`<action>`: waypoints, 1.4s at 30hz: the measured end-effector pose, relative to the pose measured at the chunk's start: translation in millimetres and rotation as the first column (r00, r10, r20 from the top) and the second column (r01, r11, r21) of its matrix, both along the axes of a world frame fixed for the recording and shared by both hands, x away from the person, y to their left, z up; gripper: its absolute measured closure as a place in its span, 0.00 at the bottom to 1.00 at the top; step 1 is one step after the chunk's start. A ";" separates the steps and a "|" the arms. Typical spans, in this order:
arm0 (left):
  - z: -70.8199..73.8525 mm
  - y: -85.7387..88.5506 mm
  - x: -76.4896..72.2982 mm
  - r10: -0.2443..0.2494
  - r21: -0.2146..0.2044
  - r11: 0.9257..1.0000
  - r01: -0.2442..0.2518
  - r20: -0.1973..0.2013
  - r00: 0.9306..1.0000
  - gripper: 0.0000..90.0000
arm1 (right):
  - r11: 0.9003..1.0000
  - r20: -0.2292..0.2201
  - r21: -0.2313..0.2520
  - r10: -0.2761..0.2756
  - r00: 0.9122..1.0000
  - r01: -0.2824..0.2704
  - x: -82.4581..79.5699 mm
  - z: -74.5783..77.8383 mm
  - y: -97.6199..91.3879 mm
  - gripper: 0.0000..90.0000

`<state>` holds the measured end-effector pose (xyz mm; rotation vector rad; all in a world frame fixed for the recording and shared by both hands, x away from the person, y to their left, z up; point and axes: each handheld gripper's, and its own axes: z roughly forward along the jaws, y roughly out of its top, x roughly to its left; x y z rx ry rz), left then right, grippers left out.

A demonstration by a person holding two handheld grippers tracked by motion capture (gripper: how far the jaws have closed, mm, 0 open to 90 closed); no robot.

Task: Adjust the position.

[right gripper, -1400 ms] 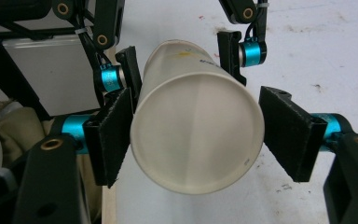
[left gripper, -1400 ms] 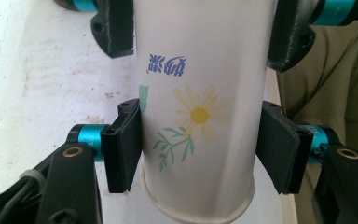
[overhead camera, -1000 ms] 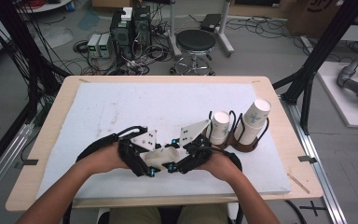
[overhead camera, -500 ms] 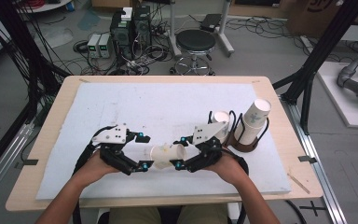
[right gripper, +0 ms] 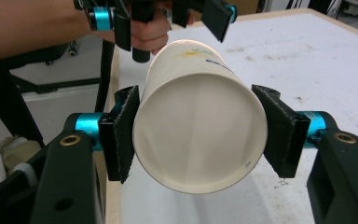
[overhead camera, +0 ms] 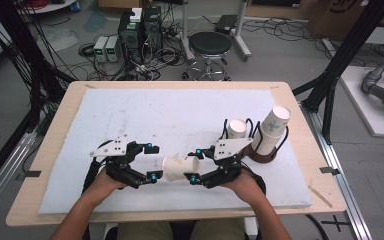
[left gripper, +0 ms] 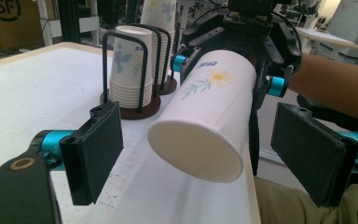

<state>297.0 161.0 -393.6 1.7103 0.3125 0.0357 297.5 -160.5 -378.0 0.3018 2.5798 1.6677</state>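
Note:
A white paper cup with a flower print lies on its side in the air, low over the white mat. My right gripper is shut on it, pads pressing both sides of the cup. My left gripper faces it from the left and is open. Its jaws have just been opening. The cup's free end sits between the left pads without touching them.
A dark wire cup holder stands at the right of the mat with two stacks of paper cups, just behind the right hand. The table's front edge is near both forearms.
The two grippers were close together; the left one has drawn away to the left and its jaws have spread. The cup stays in the right gripper.

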 end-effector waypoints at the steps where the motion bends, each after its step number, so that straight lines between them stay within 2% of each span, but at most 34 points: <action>1: -0.6 -0.4 0.2 -0.005 0.003 1.000 0.005 0.000 1.000 0.19 | 1.000 -0.001 0.009 0.000 1.000 0.000 0.1 -0.8 -0.9 0.41; 3: -1.4 -1.3 0.2 -0.003 0.001 1.000 0.003 0.000 1.000 0.19 | 1.000 -0.003 0.011 0.001 1.000 -0.001 0.2 -0.9 -2.3 0.41; 7: -2.2 -4.1 -0.6 -0.008 -0.011 1.000 0.008 -0.002 1.000 0.19 | 0.999 0.000 0.050 0.005 1.000 -0.005 0.6 -0.2 -4.7 0.41; 16: -7.3 -16.9 0.1 -0.045 0.001 0.999 0.045 0.001 0.999 0.19 | 0.995 -0.010 0.094 0.025 1.000 -0.024 -0.8 2.5 -6.4 0.41; 23: -9.4 -22.1 0.6 -0.069 0.006 0.998 0.069 0.001 0.998 0.19 | 0.993 -0.016 0.109 0.037 0.999 -0.035 -0.8 2.8 -5.8 0.41; 26: -11.1 -22.8 2.0 -0.080 -0.007 0.997 0.080 -0.005 0.997 0.21 | 0.993 -0.018 0.109 0.040 0.999 -0.038 -0.3 2.0 -5.0 0.41; 29: -12.5 -23.4 2.6 -0.090 -0.005 0.996 0.090 0.003 0.996 0.28 | 0.993 -0.028 0.111 0.047 0.999 -0.043 0.0 0.8 -4.2 0.41; 37: -11.6 -21.1 1.7 -0.091 -0.008 0.996 0.091 0.016 0.996 0.35 | 0.991 -0.063 0.122 0.058 0.996 -0.050 2.6 -3.0 -5.9 0.41; 42: -9.4 -19.8 0.9 -0.097 -0.004 0.995 0.097 0.014 0.995 0.37 | 0.991 -0.066 0.120 0.060 0.996 -0.052 3.0 -3.1 -5.6 0.41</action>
